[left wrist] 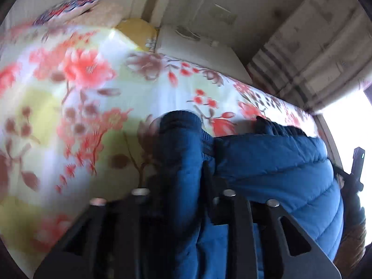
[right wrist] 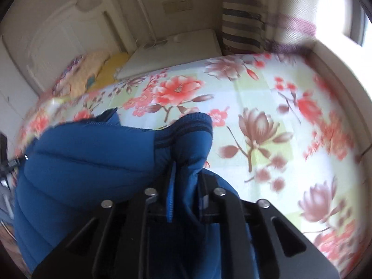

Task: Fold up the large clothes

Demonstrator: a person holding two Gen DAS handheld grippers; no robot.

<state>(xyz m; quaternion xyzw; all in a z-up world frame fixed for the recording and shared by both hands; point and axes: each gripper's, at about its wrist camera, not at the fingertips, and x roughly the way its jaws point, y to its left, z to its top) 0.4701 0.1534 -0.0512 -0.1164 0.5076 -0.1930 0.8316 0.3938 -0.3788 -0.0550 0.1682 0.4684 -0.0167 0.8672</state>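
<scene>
Two black grippers, each with its jaws drawn narrow on bunched blue cloth. Nearest the left wrist camera: left gripper (left wrist: 183,162), fingers pressing either side of a thick fold of the blue puffer jacket (left wrist: 274,174), fabric filling the gap between them. Held there by a cuff or hem end — ribbed dark-blue knit (left wrist: 179,121) poking up just beyond the fingertips. Quilted body of the jacket stretching away to the right of that fold, toward the frame edge, where a dark bit of the other tool (left wrist: 357,169) shows beside it.

Nearest the right wrist camera: right gripper (right wrist: 183,174), likewise clamped on a wad of the jacket (right wrist: 76,162), with a bright blue strip of trim (right wrist: 171,193) hanging between the fingers. Ribbed band with dark stripes (right wrist: 186,127) folded over just past the fingertips; quilted bulk spreading left of it.

Under and beyond the jacket: floral bedsheet (right wrist: 267,121) — pale green and white squares, red blossoms, brownish magnolias — covering the bed. Jacket lifted in the pinches; whether its lower part touches the sheet cannot be told.

Past the jacket, at the head of the bed: yellow pillow (left wrist: 137,30), and beside it a patterned cushion (left wrist: 69,9), blurred. Beyond the sheet's far edge: a flat white surface (right wrist: 176,51) against the wall. Farther still: cream panelled wall (right wrist: 58,30), a striped curtain (right wrist: 241,28), and a bright window (right wrist: 337,7) washing out the corner.
</scene>
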